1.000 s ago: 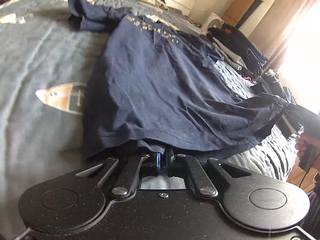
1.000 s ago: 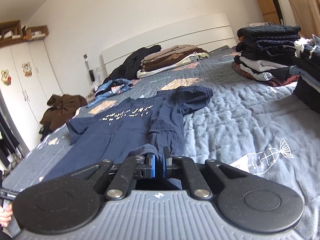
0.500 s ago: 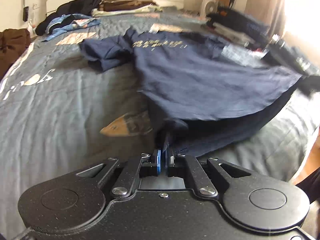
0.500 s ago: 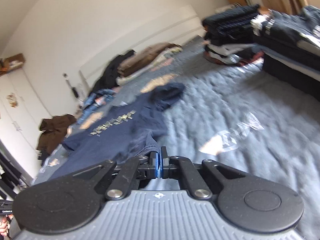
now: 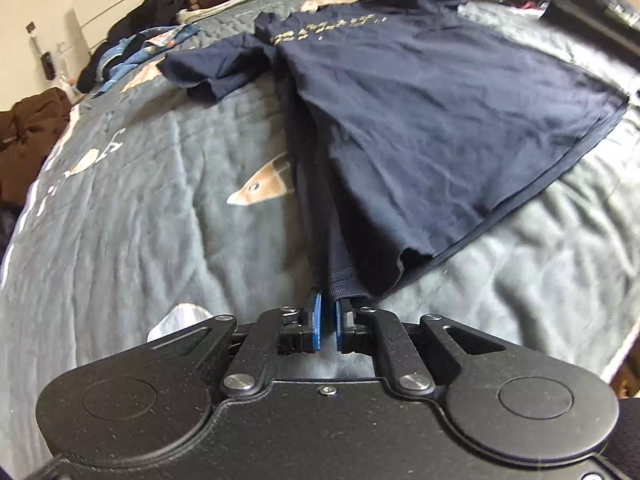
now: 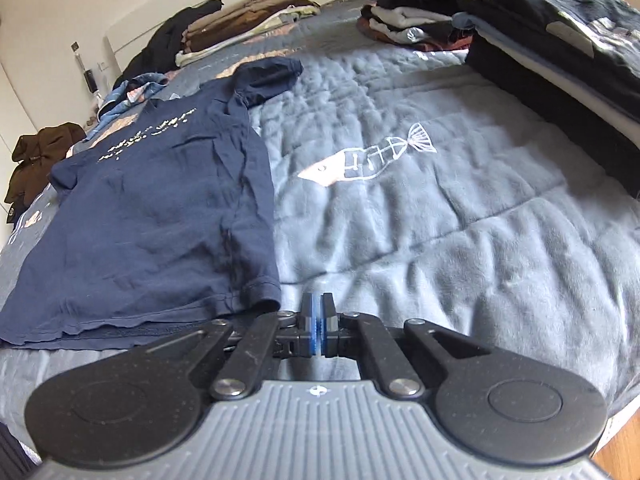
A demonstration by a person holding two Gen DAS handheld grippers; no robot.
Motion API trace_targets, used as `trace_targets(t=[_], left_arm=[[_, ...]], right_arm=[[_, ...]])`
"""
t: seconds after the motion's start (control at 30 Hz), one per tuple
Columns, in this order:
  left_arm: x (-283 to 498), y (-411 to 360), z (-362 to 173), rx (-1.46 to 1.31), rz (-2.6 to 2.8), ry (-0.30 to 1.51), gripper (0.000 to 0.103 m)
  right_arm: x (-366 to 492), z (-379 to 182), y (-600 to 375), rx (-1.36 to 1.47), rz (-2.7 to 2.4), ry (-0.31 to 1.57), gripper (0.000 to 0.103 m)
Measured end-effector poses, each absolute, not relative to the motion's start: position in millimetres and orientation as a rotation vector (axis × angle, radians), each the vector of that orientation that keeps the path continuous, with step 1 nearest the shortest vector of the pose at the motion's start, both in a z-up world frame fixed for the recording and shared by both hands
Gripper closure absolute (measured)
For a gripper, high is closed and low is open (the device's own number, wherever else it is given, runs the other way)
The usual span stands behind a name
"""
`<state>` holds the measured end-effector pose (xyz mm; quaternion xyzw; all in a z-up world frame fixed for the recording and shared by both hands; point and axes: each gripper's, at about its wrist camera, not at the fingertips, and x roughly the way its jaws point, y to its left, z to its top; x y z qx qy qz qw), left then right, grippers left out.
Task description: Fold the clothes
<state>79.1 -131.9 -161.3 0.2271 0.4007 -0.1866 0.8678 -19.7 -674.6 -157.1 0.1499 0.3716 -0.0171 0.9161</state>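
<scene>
A navy T-shirt (image 5: 420, 100) with pale chest lettering lies spread face up on the grey-blue bed cover (image 5: 140, 220). In the left wrist view its near hem corner bunches into a ridge that runs down to my left gripper (image 5: 329, 308). The jaws are opening, a narrow gap shows between the blue pads, and the hem corner sits just at their tips. In the right wrist view the T-shirt (image 6: 152, 208) lies flat, its other hem corner on the cover just left of my right gripper (image 6: 318, 312). That gripper is shut with nothing in it.
Stacks of folded clothes (image 6: 560, 60) fill the bed's right side, with another stack (image 6: 408, 12) behind. Loose garments (image 6: 240, 20) lie by the headboard and a brown garment (image 6: 36, 156) hangs at the far left. A fish print (image 6: 368, 160) marks the cover (image 6: 440, 240).
The shirt's lower edge, lifted and stretched between both grippers, now lies flat on the bed. The left jaws have parted slightly. The right gripper has come off the hem corner.
</scene>
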Motion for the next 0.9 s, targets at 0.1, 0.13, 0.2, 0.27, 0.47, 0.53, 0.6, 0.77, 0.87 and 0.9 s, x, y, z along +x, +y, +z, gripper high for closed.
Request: trace_targets(t=[0.1, 0.13, 0.2, 0.27, 0.47, 0.53, 0.6, 0.77, 0.87, 0.9], left_arm=[[63, -133, -154, 0.508, -0.356, 0.748, 0.054], [57, -135, -153, 0.527, -0.364, 0.724, 0.051], [47, -140, -151, 0.564, -0.378, 0.679, 0.051], [45, -149, -154, 0.606, -0.382, 0.635, 0.051], [43, -180, -170, 0.718, -0.431, 0.579, 0.051], [43, -184, -172, 0.713, -0.445, 0.572, 0.049], [45, -185, -174, 0.721, -0.437, 0.560, 0.043], [51, -169, -170, 0.672, -0.363, 0.512, 0.098], [66, -136, -158, 0.518, -0.285, 0.545, 0.103], [67, -127, -156, 0.512, -0.272, 0.559, 0.103]], right_arm=[[-22, -148, -661, 0.199, 0.008, 0.725, 0.097], [-21, -146, -657, 0.181, 0.017, 0.714, 0.096], [-20, -144, -651, 0.164, 0.038, 0.691, 0.089], [-17, -144, -647, 0.158, 0.050, 0.674, 0.081], [-10, -142, -629, 0.125, 0.110, 0.607, 0.065], [-7, -143, -624, 0.128, 0.127, 0.597, 0.062], [-2, -147, -620, 0.125, 0.137, 0.604, 0.060], [9, -157, -617, 0.145, 0.131, 0.633, 0.058], [13, -162, -618, 0.146, 0.107, 0.658, 0.058], [14, -164, -619, 0.142, 0.097, 0.667, 0.058]])
